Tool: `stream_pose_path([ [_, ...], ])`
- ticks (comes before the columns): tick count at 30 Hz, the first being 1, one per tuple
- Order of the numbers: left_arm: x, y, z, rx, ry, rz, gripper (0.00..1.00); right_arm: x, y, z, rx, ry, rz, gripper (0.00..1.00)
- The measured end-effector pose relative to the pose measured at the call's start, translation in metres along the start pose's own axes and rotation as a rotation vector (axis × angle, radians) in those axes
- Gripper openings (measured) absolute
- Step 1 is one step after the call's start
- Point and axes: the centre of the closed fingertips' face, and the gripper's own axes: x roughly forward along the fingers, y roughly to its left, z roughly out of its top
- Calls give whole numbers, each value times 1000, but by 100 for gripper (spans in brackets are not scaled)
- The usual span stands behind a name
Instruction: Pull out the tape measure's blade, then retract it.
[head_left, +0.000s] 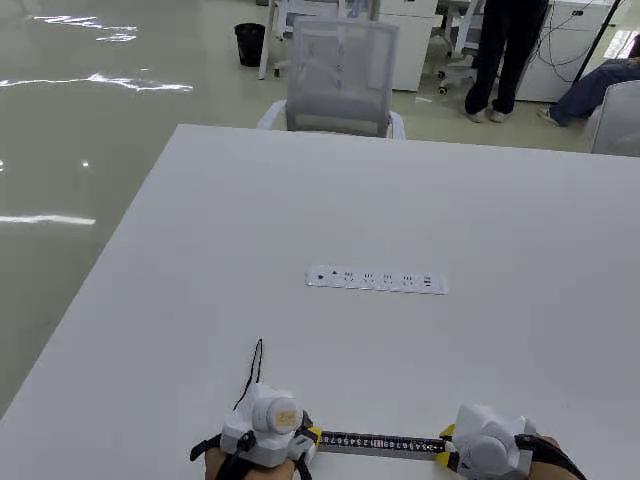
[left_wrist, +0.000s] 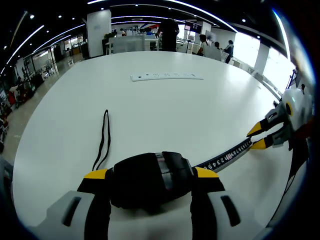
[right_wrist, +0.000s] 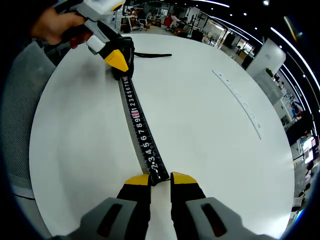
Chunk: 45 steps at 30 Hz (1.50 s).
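Two grippers are working low at the near edge of the white table (head_left: 400, 190) in the head view, and the blade (head_left: 381, 441) is lying flat between them, running from the left gripper (head_left: 311, 436) to the right gripper (head_left: 446, 447). Its long axis is running side to side across the person's front. Both grippers are being held low and roughly level, pointing in toward each other. A black strap (head_left: 252, 372) is trailing up the table toward a flat power strip (head_left: 377, 281), which is lying well apart from the work.

In the left gripper view, the jaws are standing fairly wide and clamping the black case (left_wrist: 150, 182) from both sides, with the case resting on the table. The blade is leaving the case toward the right gripper, whose yellow tips are closing narrowly on the blade's end.

In the right gripper view, the jaws are sitting nearly together and nipping the blade's end. The blade is stretching straight ahead from the fingertips to the case, where a hand (right_wrist: 52, 22) is gripping the left gripper.

Judging from this, the pull-out is looking done or nearly so. The coming move is turning on that straight line: the case is lying dead ahead of the right gripper along the blade's axis, so the right gripper is the one placed to travel that line while the left is anchoring the case.
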Motion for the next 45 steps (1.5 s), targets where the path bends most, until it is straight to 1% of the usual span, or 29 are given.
stream_pose_path([
  [2,0,0,0,0,-1,-1,61,-1,0,-1,3,8,1,13],
  [8,0,0,0,3,0,-4,61,-1,1,3,0,2,6,13],
  [28,2,1,0,9,2,-11,61,8,7,14,4,-4,16,13],
  [45,1,0,1,13,1,-13,61,13,12,24,10,-10,24,13],
])
